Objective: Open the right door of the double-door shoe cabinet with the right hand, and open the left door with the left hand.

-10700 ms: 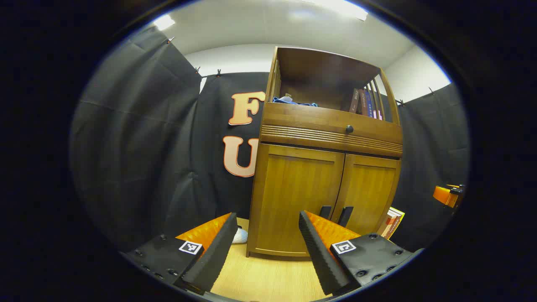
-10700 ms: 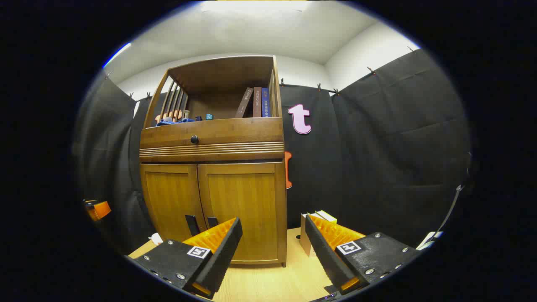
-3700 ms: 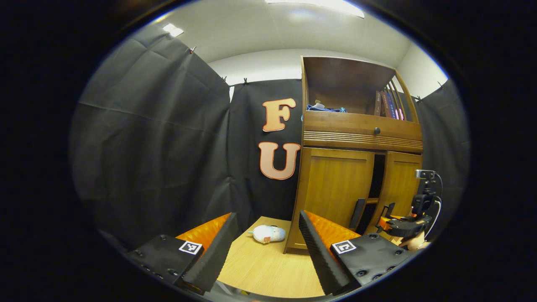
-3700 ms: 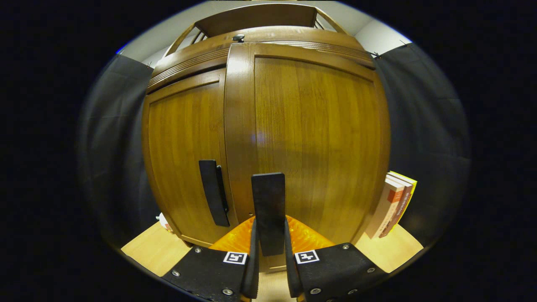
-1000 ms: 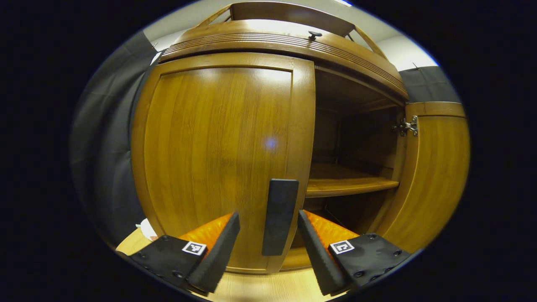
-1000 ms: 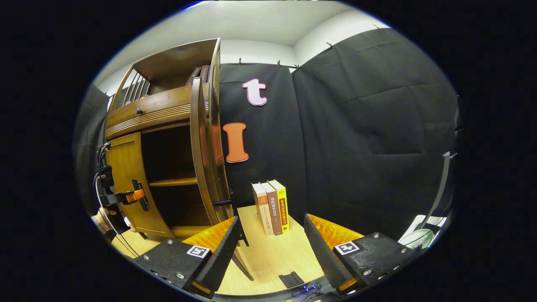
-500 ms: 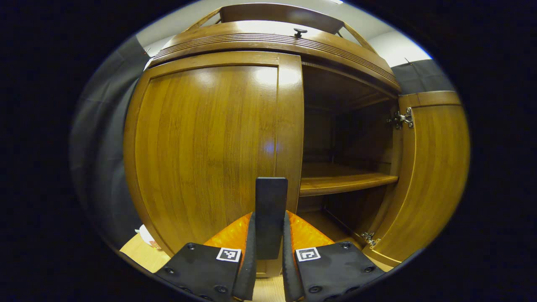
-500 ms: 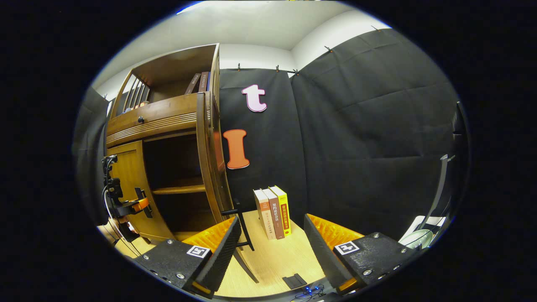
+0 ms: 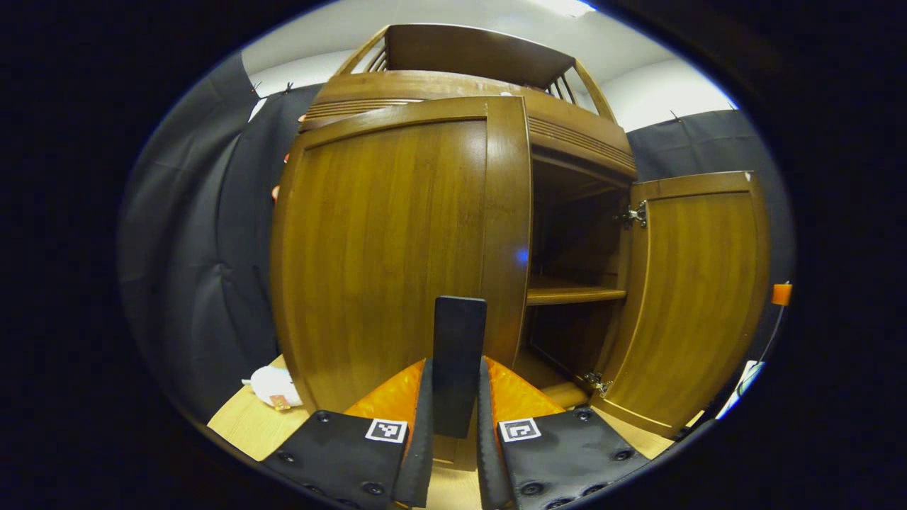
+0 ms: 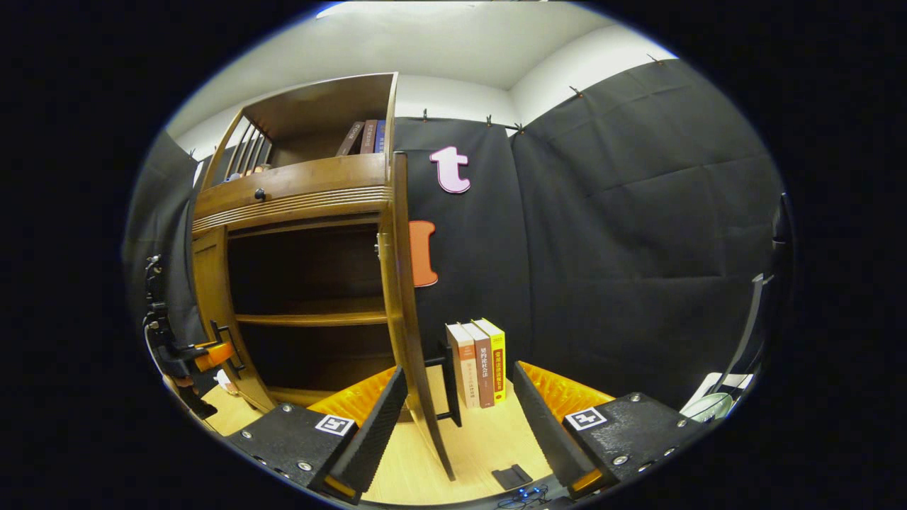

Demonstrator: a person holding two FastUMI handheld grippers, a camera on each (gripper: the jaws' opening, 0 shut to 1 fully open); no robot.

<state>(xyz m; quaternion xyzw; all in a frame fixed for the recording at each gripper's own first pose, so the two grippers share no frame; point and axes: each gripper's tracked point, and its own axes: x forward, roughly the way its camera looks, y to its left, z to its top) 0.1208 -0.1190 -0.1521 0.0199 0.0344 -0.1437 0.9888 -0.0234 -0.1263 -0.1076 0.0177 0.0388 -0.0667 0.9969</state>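
Note:
The wooden shoe cabinet (image 9: 453,85) stands close ahead in the left gripper view. Its left door (image 9: 397,248) is swung partly out, and my left gripper (image 9: 453,432) is shut on that door's dark vertical handle (image 9: 459,354). The right door (image 9: 698,297) stands wide open at the right, showing a dark inside with one shelf (image 9: 574,292). In the right gripper view my right gripper (image 10: 457,418) is open and holds nothing, back from the cabinet (image 10: 297,191). The open right door (image 10: 407,297) shows edge-on just ahead of it, handle (image 10: 448,382) outward. The left gripper (image 10: 205,353) grips the left door (image 10: 212,312) at far left.
Three upright books (image 10: 482,363) stand on the pale wooden floor (image 10: 460,439) against the black cloth wall, right of the open door. A small white soft toy (image 9: 273,386) lies on the floor left of the cabinet. Books sit on the cabinet's top shelf (image 10: 361,138).
My left gripper closed on the left door's handle within the last second and has pulled the door outward. The right gripper stays open and has shifted slightly.

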